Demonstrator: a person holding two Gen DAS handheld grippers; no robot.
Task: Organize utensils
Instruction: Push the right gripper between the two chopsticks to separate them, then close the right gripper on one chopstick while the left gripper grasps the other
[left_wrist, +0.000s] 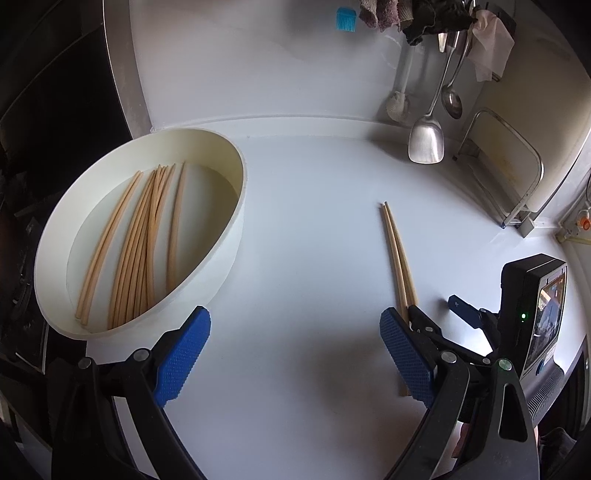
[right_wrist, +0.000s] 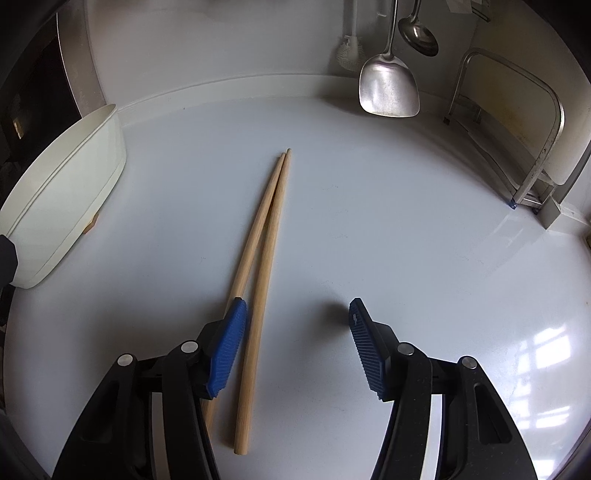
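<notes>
Most chopsticks sit in the tub (left_wrist: 229, 236), left of frame; one pair (right_wrist: 264, 236) left on the tabletop (right_wrist: 369, 240), right gripper (right_wrist: 295, 332) jaws apart around it, left gripper (left_wrist: 295, 343) jaws apart, empty.

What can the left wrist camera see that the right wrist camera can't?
Only the left wrist view shows the chopsticks inside the white tub, the blue brush, the hanging cloths and the right tool.

Only the right wrist view shows one loose chopstick lying between that open tool's pads while the other passes under the left pad.

Both show the loose chopstick pair, the tub, the metal spatula and ladle.
</notes>
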